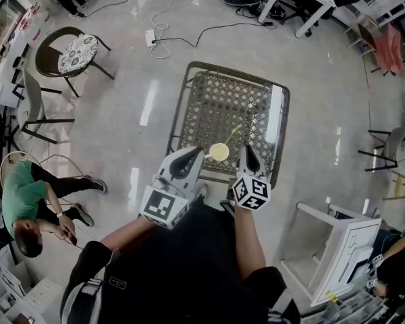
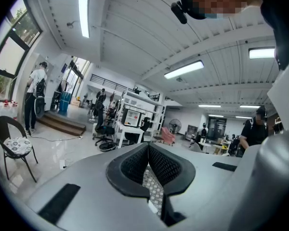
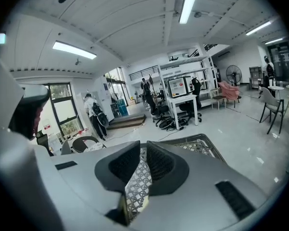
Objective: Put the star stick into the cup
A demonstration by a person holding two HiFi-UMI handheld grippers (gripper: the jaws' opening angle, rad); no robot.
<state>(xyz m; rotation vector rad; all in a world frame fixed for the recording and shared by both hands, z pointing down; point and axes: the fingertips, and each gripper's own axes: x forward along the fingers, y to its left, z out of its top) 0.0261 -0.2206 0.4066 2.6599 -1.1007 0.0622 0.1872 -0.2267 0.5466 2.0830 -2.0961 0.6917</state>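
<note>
Table (image 1: 216,106) of metal lattice stands on a pale, glossy floor (image 1: 121,113), seen from above. Two grey grippers reach over its near edge. The left gripper (image 1: 192,156) has its jaws closed, tips touching, with nothing between them. The right gripper (image 1: 246,155) has its jaws a narrow slit apart and is empty; only table lattice shows through the gap. A small pale yellow cup (image 1: 219,152) stands upright on the table near that edge, between the two grippers. The thin yellow-green star stick (image 1: 233,133) sits in the cup, leaning up and to the right; its star end is too small to tell.
</note>
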